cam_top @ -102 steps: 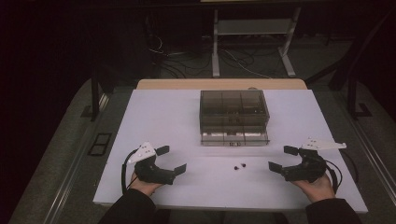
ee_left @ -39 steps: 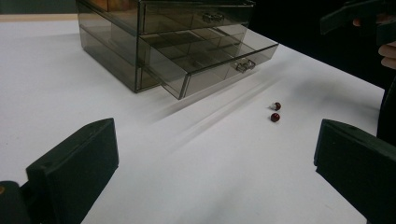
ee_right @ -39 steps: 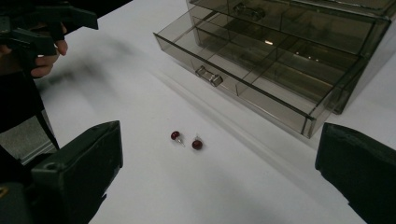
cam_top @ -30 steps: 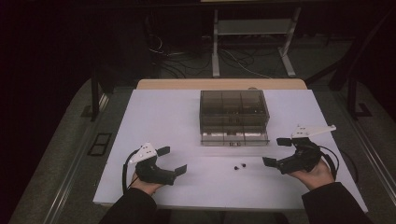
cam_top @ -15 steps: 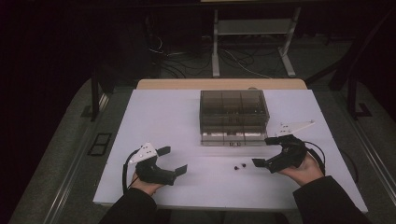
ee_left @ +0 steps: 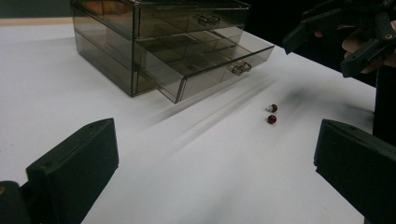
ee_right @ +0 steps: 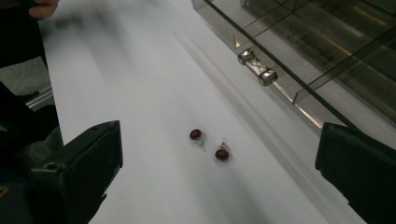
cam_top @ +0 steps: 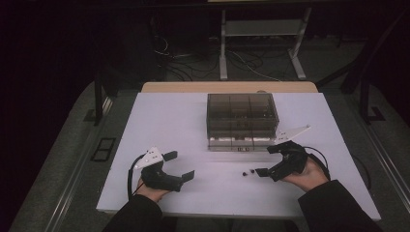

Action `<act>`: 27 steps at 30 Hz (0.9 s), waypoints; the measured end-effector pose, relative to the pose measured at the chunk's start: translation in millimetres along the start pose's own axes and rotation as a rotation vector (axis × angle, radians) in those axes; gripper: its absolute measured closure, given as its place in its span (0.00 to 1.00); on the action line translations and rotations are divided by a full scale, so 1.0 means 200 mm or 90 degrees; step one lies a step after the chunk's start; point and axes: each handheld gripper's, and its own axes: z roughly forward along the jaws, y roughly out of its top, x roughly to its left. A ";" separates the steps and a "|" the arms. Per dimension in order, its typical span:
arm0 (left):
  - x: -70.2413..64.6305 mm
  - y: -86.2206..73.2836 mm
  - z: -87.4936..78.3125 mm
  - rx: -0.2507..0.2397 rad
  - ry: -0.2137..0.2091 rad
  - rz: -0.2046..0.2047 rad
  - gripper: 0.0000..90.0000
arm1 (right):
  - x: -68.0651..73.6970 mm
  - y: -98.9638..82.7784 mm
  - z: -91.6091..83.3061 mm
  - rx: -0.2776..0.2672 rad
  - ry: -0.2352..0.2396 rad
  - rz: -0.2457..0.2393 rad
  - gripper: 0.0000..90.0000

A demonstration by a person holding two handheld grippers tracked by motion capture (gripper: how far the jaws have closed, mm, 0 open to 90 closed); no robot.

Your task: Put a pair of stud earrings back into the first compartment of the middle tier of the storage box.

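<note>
A smoked clear drawer box (cam_top: 241,118) stands at the middle back of the white table (cam_top: 169,121); its lowest drawer (ee_left: 210,70) is pulled partly out. Two small dark red studs (cam_top: 248,171) lie on the table just in front of it. My right gripper (cam_top: 266,160) is open right beside them, its jaws pointing left, and in the right gripper view the studs (ee_right: 208,143) lie between the wide jaws. My left gripper (cam_top: 180,165) rests open at the front left, well apart from the studs (ee_left: 272,113). The right gripper (ee_left: 336,32) appears far off in the left gripper view.
The drawer's metal handle (ee_right: 257,67) sits close above the studs in the right gripper view. Beyond the table's far edge is a dark floor with cables and a metal stand (cam_top: 263,43). Bare white table lies between the two grippers.
My right gripper has moved left and slightly forward, from the table's right side to just beside the studs and the drawer front. The left gripper has stayed put.
</note>
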 end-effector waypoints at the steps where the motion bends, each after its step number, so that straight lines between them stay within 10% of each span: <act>1: 0.00 0.00 0.00 0.001 0.001 -0.002 0.00 | 0.00 0.00 0.02 0.008 0.005 -0.004 0.00; 14: 0.01 0.00 0.01 0.014 -0.001 0.004 0.00 | -0.01 -0.04 0.15 0.072 0.013 -0.024 0.01; 27: 0.01 0.00 0.02 0.015 -0.008 0.001 0.00 | -0.06 -0.05 0.21 0.079 0.008 -0.031 0.46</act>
